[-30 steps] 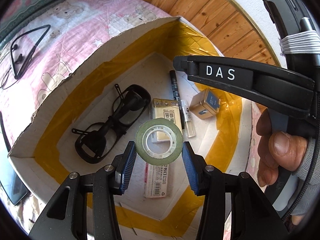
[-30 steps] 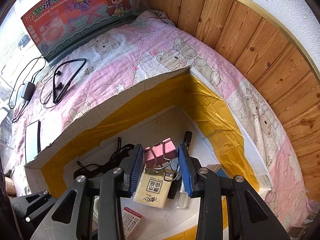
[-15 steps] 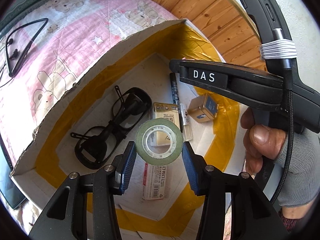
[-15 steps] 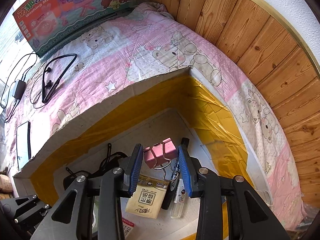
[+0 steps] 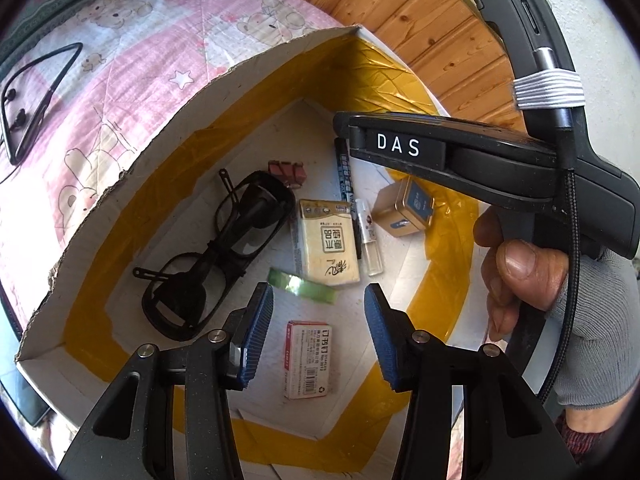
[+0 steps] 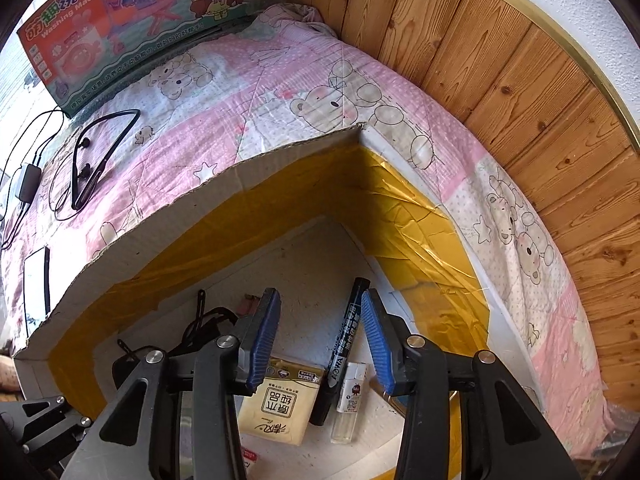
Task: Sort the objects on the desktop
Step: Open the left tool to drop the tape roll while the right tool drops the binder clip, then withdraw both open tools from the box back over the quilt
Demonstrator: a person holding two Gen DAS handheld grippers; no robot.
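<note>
My left gripper (image 5: 317,294) hangs over the yellow-taped cardboard box (image 5: 240,68). Its jaws are opening with nothing between them. Just below it the green tape roll (image 5: 302,284) shows edge-on and blurred, near the tissue pack (image 5: 326,248). My right gripper (image 6: 320,300) is also over the box, jaws opening and empty. The pink binder clip (image 5: 287,172) lies on the box floor beside the black glasses (image 5: 216,256); the right wrist view shows only a sliver of the clip (image 6: 250,304) behind one finger.
The box also holds a black marker (image 6: 346,340), a small vial (image 5: 370,244), a gold and blue tin (image 5: 406,212) and a staples box (image 5: 308,364). On the pink quilt lie neckband earphones (image 6: 96,160) and a phone (image 6: 36,280). A wooden wall (image 6: 520,100) runs along the right.
The tape roll has left my left jaws and dropped into the box. The binder clip has left my right jaws and lies on the box floor. Both pairs of jaws stand wider.
</note>
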